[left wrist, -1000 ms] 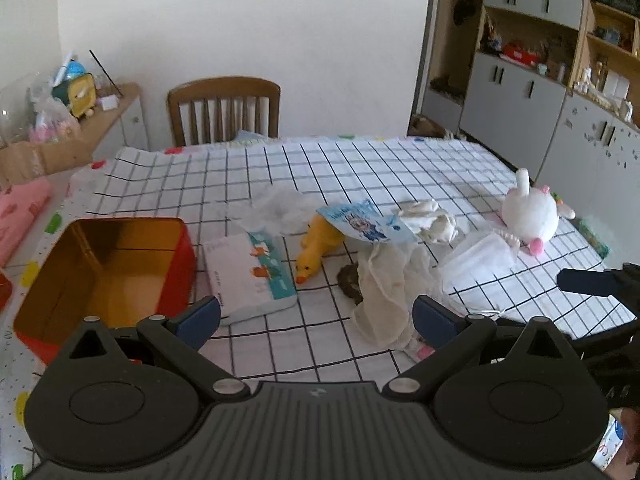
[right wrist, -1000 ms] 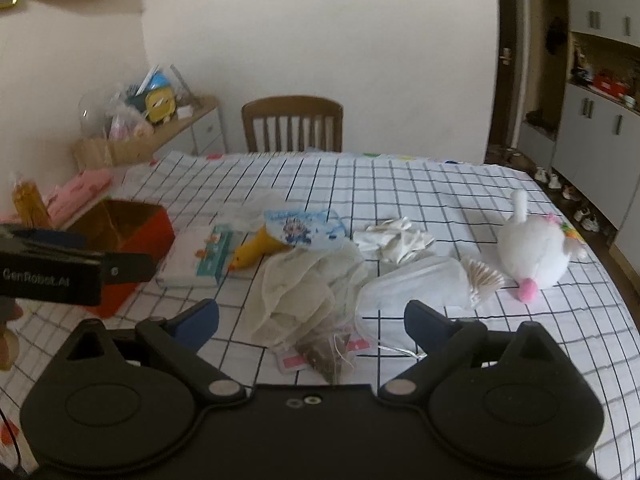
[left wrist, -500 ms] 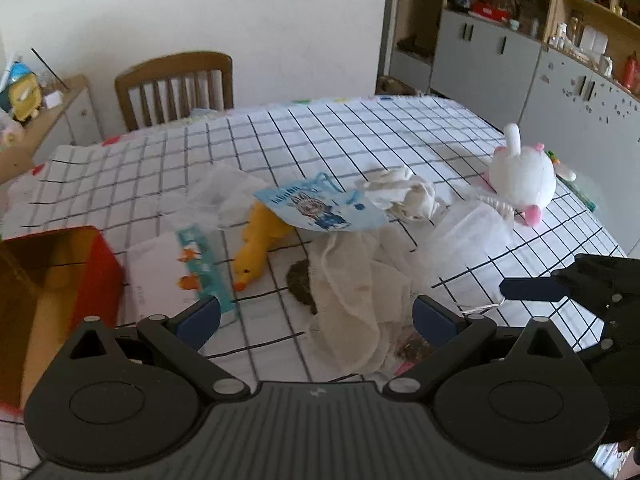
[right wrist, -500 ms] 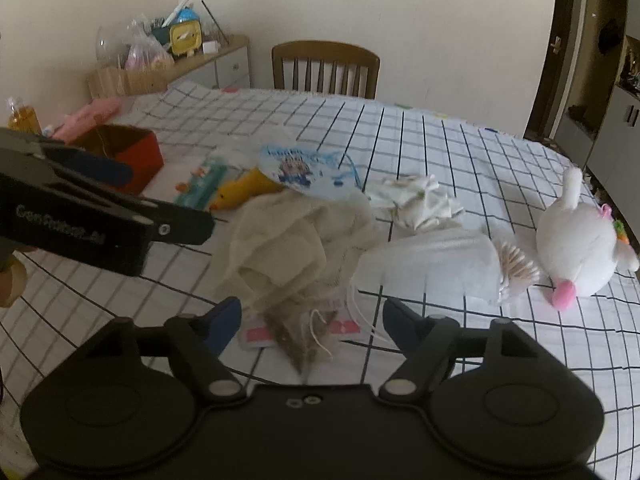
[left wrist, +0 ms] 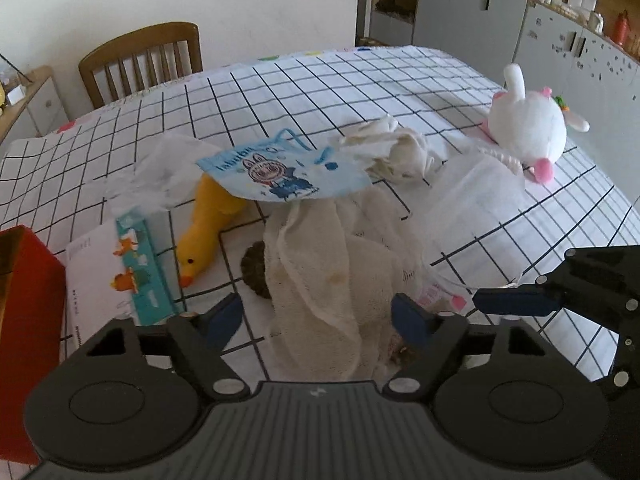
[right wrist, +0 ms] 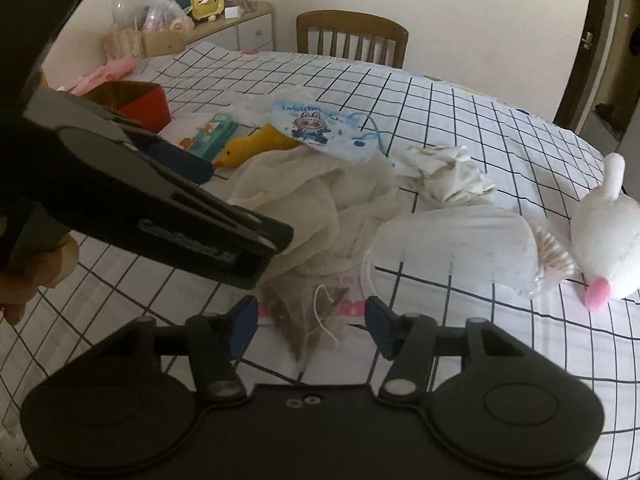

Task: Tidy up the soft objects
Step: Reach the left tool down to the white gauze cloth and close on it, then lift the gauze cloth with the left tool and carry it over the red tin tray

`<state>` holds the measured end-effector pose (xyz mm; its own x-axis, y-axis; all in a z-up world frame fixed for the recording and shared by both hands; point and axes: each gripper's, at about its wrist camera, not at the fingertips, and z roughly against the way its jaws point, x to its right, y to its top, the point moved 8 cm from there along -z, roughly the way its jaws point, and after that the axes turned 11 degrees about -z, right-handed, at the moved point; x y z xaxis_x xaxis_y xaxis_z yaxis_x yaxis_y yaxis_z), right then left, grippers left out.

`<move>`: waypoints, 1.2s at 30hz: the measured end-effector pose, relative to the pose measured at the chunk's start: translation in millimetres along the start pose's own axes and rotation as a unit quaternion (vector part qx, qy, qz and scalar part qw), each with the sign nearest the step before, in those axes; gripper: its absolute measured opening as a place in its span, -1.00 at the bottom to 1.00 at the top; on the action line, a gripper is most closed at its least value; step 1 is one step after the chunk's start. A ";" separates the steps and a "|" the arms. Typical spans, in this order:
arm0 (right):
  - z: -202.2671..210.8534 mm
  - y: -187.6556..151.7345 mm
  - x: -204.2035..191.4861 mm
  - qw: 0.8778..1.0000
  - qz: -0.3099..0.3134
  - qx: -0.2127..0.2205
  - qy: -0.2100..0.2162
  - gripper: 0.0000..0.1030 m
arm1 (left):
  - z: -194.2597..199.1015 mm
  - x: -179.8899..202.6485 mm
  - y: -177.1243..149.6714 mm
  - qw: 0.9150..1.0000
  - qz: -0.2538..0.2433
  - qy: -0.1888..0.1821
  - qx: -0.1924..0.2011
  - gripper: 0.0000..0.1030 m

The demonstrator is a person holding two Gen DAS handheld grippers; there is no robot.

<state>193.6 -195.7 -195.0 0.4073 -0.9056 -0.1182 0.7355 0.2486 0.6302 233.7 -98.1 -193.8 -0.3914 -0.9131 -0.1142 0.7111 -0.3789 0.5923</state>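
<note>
A cream cloth [left wrist: 332, 264] lies crumpled in the middle of the checked table [left wrist: 340, 80]. My left gripper [left wrist: 316, 316] hangs low over its near end. The jaws are closing with the cloth between them, and the pads do not press it. My right gripper [right wrist: 312, 320] is just right of it, its jaws closing around a brownish mesh pouch [right wrist: 304, 312] with a white string, not touching it. A yellow duck plush [left wrist: 208, 220], a blue printed mask [left wrist: 280, 172], a white rag [left wrist: 396, 152], a white pouch [left wrist: 472, 208] and a white plush bunny [left wrist: 528, 128] lie around.
A red tin box [left wrist: 28, 280] stands open at the left edge, a tissue pack [left wrist: 132, 268] beside it. A wooden chair [left wrist: 140, 60] is at the far side, grey cabinets [left wrist: 560, 40] to the right. The right gripper's finger [left wrist: 516, 302] reaches in from the right.
Both grippers have come down closer to the pile and their jaws have narrowed. The left one shifted right, from near the red box to over the cream cloth.
</note>
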 end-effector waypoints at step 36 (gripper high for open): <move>48.4 11.3 18.9 0.996 -0.067 0.061 0.008 -1.00 | 51.5 -21.3 2.5 0.998 0.032 0.007 0.050 -0.82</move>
<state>183.4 -226.6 -153.0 0.3194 -0.9218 -0.2199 0.7136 0.0813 0.6958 213.7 -71.8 -148.8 -0.3387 -0.9371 -0.0841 0.6721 -0.3035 0.6754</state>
